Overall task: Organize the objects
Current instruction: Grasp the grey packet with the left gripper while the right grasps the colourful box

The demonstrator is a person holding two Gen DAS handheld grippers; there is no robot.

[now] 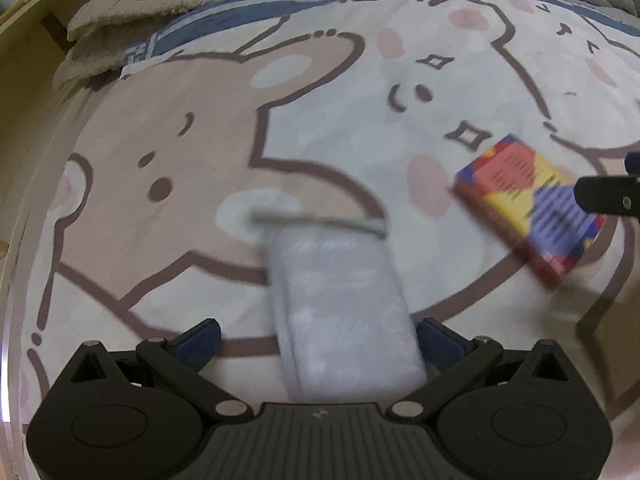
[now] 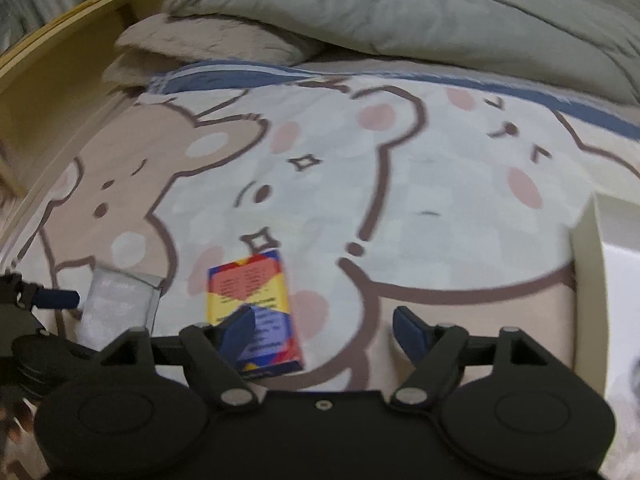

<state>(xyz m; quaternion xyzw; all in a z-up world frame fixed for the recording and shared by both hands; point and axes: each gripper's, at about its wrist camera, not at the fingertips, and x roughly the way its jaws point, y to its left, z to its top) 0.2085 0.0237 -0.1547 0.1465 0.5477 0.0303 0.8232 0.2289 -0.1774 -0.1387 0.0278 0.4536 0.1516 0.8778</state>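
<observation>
A pale, whitish pouch (image 1: 340,300) with a grey top edge lies lengthwise between the fingers of my left gripper (image 1: 322,340). The right finger sits at the pouch's edge, while bedsheet shows between the pouch and the left finger, so the jaws stand open around it. A colourful red, yellow and blue box (image 1: 528,208) lies flat on the sheet to the right. In the right wrist view, the box (image 2: 250,292) sits partly under the left finger of my right gripper (image 2: 324,328), which is open with only sheet between its fingers. The pouch (image 2: 116,304) shows at lower left, beside the left gripper's blue finger (image 2: 56,298).
Everything rests on a bedsheet (image 2: 440,200) printed with cartoon bears. A grey-green duvet (image 2: 400,8) is bunched at the far side, with a beige fleece blanket (image 2: 208,40) beside it. A wooden bed frame (image 2: 60,60) runs along the left, and a white surface (image 2: 624,280) stands at the right.
</observation>
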